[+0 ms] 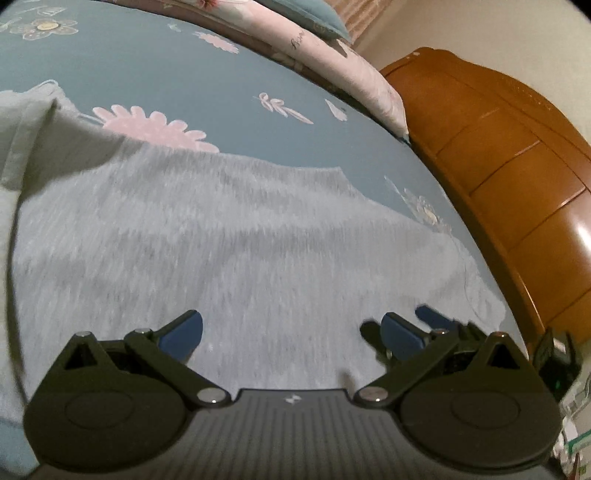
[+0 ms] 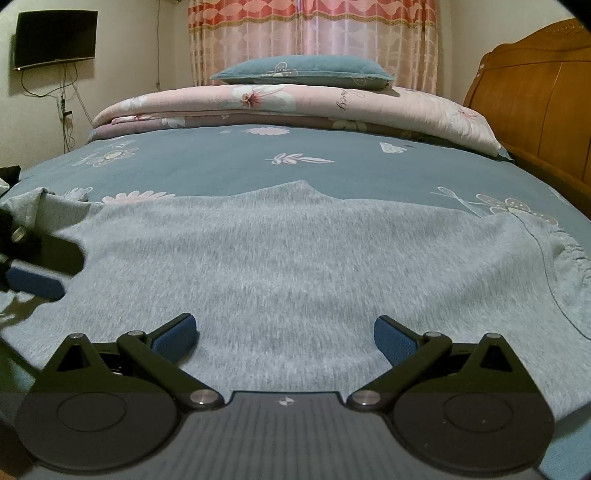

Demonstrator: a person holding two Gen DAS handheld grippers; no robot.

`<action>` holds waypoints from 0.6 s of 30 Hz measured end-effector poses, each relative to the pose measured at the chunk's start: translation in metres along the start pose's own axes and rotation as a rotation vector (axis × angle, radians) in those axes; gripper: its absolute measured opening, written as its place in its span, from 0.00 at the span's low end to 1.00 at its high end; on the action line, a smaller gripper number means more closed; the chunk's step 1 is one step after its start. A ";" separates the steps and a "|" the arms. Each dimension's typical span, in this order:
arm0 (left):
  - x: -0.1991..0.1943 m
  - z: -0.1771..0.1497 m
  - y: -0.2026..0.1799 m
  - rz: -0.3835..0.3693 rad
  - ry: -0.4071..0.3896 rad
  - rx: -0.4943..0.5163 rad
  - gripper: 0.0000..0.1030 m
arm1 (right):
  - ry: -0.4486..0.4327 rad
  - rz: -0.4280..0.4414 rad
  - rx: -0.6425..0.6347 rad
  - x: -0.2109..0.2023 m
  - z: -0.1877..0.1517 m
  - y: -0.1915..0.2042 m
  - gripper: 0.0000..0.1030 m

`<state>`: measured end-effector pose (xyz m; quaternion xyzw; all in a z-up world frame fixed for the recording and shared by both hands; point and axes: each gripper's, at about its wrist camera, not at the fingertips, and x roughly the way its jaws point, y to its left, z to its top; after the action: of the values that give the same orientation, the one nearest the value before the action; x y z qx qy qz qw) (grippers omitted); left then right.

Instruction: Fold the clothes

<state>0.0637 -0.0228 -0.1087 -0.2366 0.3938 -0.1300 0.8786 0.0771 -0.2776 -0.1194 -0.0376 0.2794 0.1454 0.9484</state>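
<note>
Left wrist view
Landmark: heather-grey knitted garment (image 1: 236,236), spread flat on the blue-grey flower-printed bedsheet (image 1: 155,66) of the bed.
Left tongs (image 1: 291,334): spread wide, blue pads apart, nothing between them, over the near part of the grey garment.
Right tongs (image 1: 430,319): only a blue pad and black linkage show, just right of the left tongs' right finger, at the garment's near right part; its state cannot be told from this view.
Pale ribbed cloth edge (image 1: 22,140): at the garment's left side, touching it.
Folded pink floral quilt (image 1: 332,55): beyond the garment, at the far edge of the sheet.
Orange-brown wooden headboard (image 1: 509,155): right of the garment, along the bed's side.

Right wrist view
Right tongs (image 2: 284,334): spread wide, blue pads apart, empty, above the garment's (image 2: 295,258) near edge.
Left tongs (image 2: 33,280): one blue pad and dark body at the garment's left edge, partly cut off by the frame.
Garment shape: lies flat, far edge rising to a small peak at the middle; gathered elastic hem (image 2: 569,258) at its right side.
Quilt (image 2: 280,103): beyond the garment, with a blue-grey flowered pillow (image 2: 303,72) lying on top.
Pink patterned curtain (image 2: 314,33): behind the pillow.
Black wall-mounted screen (image 2: 55,37): far left of the garment, on the wall.
Headboard (image 2: 535,103): right of the garment.
</note>
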 end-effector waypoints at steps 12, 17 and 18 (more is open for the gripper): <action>-0.003 -0.004 0.007 -0.044 0.005 0.060 0.99 | 0.031 -0.002 -0.010 -0.001 0.003 0.000 1.00; -0.010 -0.004 -0.007 0.019 0.021 0.112 0.99 | -0.002 0.059 0.020 -0.029 0.007 -0.007 1.00; -0.012 -0.005 -0.011 0.037 0.018 0.129 0.99 | -0.009 0.067 0.030 -0.034 0.007 -0.009 1.00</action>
<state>0.0518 -0.0289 -0.0980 -0.1709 0.3966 -0.1412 0.8908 0.0561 -0.2941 -0.0949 -0.0134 0.2785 0.1731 0.9446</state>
